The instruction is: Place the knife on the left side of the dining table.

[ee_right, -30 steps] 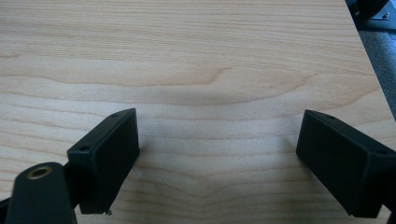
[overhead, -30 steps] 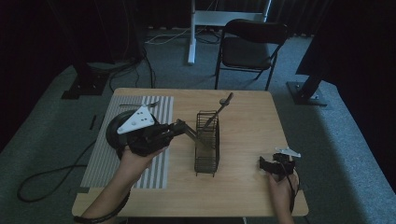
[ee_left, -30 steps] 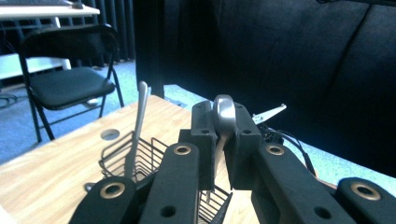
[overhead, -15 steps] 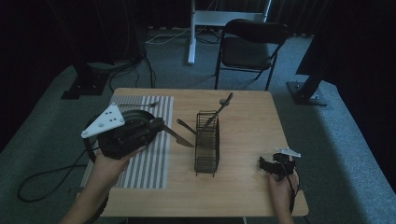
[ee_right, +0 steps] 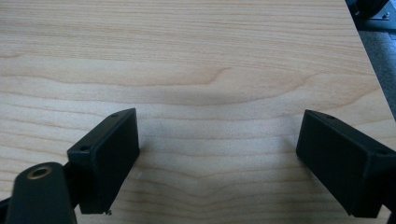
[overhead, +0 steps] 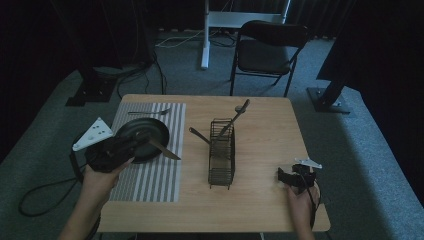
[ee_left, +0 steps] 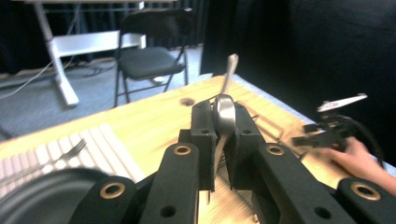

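This looked like a lab or recording studio rather than a home: black curtains [overhead: 45, 45] hung all round, and the floor was grey carpet [overhead: 365, 150]. Stand bases [overhead: 327, 100] and loose cables [overhead: 150, 70] lay on it. A lone wooden counter [overhead: 265, 145] stood in the middle, with a folding chair [overhead: 267, 55] and a white desk frame [overhead: 210, 25] behind.

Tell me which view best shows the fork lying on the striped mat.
The high view. There the fork lies whole on the far edge of the striped mat, beyond the dark plate. The left gripper view catches the fork too, but blurred and partly cut off by the plate.
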The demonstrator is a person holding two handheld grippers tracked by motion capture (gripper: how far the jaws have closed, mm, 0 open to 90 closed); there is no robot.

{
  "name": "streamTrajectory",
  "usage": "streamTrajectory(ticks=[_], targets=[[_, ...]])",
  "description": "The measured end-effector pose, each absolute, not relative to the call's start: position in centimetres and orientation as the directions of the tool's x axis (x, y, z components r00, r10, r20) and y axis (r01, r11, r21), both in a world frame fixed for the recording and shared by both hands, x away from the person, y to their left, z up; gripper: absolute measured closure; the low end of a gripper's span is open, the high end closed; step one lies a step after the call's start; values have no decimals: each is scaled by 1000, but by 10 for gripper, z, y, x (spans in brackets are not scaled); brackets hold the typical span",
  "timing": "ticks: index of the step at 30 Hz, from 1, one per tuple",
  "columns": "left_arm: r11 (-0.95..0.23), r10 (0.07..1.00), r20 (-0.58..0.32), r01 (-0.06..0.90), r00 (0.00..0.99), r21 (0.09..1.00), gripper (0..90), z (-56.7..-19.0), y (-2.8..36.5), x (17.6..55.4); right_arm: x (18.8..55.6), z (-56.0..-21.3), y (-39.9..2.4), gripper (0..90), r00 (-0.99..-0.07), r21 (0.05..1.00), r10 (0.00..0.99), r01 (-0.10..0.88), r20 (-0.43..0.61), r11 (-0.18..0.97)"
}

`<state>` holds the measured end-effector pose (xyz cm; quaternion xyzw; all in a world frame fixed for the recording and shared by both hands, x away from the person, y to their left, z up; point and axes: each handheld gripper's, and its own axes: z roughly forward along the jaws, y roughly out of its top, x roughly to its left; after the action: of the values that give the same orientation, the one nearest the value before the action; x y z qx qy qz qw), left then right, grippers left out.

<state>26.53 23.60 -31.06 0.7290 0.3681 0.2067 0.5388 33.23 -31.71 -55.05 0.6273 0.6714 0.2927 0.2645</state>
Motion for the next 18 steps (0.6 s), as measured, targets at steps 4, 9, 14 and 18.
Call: streamTrajectory(ticks=[4, 9, 14, 18], targets=[[-137, 781, -129, 370, 611, 919, 838, -330, 244, 271, 332, -551, -317, 122, -73, 725, 997, 688, 12, 41], [-147, 799, -132, 404, 587, 903, 838, -351, 247, 272, 332, -551, -317, 122, -73, 725, 997, 688, 12, 42], [-126, 805, -177, 455, 567, 882, 838, -376, 248, 276, 332, -551, -317, 122, -73, 725, 997, 688, 12, 42], [-111, 806, -194, 466, 559, 878, 838, -384, 247, 279, 332, -551, -317, 122, -73, 725, 997, 688, 12, 42]])
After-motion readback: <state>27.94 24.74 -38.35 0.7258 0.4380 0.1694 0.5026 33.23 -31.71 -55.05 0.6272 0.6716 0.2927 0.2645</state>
